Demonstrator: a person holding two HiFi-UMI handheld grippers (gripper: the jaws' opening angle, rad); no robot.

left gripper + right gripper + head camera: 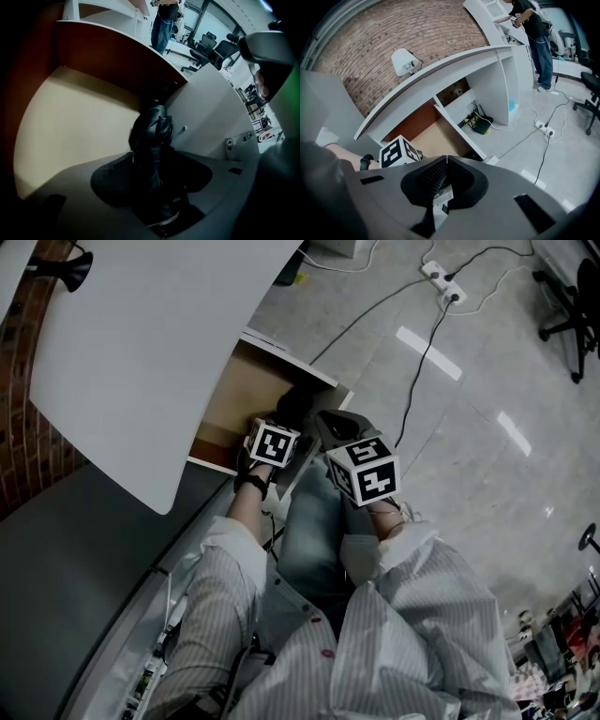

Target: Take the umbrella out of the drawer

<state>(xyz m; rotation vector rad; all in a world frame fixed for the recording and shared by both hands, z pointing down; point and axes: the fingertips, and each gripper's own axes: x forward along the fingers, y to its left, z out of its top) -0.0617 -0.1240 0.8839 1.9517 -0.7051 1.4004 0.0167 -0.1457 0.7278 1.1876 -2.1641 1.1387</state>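
Inside the open drawer (70, 122) under the white desk (141, 334), the left gripper (151, 164) reaches down over the folded black umbrella (152, 131).
Its jaws are spread wide with the umbrella's near end between them, not visibly clamped. The umbrella sits close to the drawer's white side wall, its long axis running away from this gripper, roughly along the line it points. The right gripper (446, 161), jaws closed on nothing, hangs just beside, outside the drawer, so the left is nearer.

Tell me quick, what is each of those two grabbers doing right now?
Left gripper: open, with the black umbrella between its jaws, not clamped.
Right gripper: shut, holding nothing.
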